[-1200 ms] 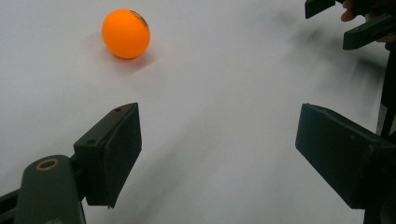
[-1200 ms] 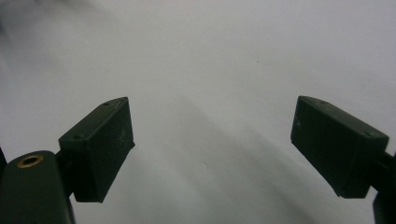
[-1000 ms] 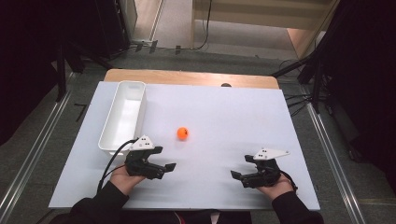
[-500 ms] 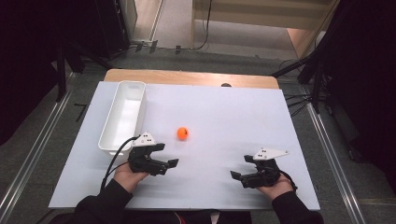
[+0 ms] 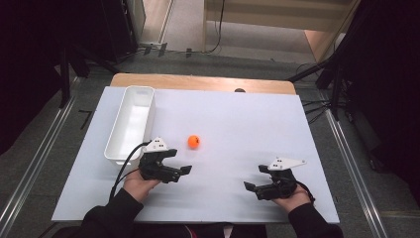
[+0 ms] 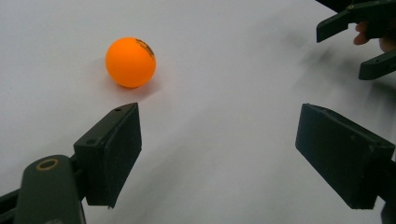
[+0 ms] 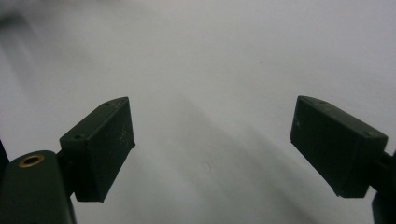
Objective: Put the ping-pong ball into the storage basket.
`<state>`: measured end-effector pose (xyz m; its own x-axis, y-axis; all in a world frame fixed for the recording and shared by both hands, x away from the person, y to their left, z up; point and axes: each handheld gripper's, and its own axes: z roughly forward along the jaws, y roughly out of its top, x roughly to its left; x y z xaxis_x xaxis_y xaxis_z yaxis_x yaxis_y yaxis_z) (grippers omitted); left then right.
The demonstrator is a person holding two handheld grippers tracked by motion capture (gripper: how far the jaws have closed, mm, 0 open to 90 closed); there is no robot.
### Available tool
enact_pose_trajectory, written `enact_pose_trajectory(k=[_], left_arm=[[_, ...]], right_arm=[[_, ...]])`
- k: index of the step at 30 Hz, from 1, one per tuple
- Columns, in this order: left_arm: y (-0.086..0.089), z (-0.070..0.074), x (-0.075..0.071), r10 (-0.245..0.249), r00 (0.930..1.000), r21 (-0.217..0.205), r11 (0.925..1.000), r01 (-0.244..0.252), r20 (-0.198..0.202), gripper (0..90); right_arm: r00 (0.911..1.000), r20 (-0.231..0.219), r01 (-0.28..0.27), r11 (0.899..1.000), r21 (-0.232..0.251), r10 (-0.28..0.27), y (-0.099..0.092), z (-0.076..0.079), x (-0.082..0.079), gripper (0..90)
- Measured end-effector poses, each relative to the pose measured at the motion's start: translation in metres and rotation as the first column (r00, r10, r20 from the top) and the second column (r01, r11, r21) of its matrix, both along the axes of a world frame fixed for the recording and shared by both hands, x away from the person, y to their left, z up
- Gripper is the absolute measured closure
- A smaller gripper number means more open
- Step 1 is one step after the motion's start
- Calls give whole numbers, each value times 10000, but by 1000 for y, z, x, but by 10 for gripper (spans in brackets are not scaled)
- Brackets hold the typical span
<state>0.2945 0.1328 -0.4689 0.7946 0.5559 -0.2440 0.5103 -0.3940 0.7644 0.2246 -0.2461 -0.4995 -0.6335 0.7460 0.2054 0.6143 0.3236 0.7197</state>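
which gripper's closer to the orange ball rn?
Left. The left gripper sits just near-side of the orange ball, jaws open. The right gripper is farther off, toward the table's right.

My high view shows the white table (image 5: 237,124) evenly bright under overhead light, the room around it falling to near black. The whole frame is soft. In the left gripper view the ball (image 6: 130,62) casts a faint shadow toward me. The right gripper view is dimmer, grey, with smeared shadows.
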Motion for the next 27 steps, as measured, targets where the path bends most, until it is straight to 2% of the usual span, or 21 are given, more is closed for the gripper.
enact_pose_trajectory(k=[8, 11, 14, 15, 27], left_arm=[[-5, 4, 5, -39, 10000, -149, 9999, 38, -88, 149], [-7, 5, 7, -122, 9999, -80, 9999, 121, -55, 148], [-12, 3, 10, -425, 9986, 174, 9989, 430, -308, 26], [-13, 3, 10, -462, 9986, 265, 9985, 469, -268, 0], [-20, 4, 17, -345, 9993, 217, 9992, 347, -124, 0]], right_arm=[[10000, 35, 71, 10000, 66, -72, -1, 1, -1, 123], [10000, 41, 18, 10000, -1, -18, -1, 1, -1, 123], [10000, 40, -20, 10000, -6, 20, 0, 1, 0, 123], [10000, 38, -6, 10000, -31, 6, 0, 1, 0, 123], [10000, 28, -53, 10000, -70, 53, 0, 0, -1, 123]])
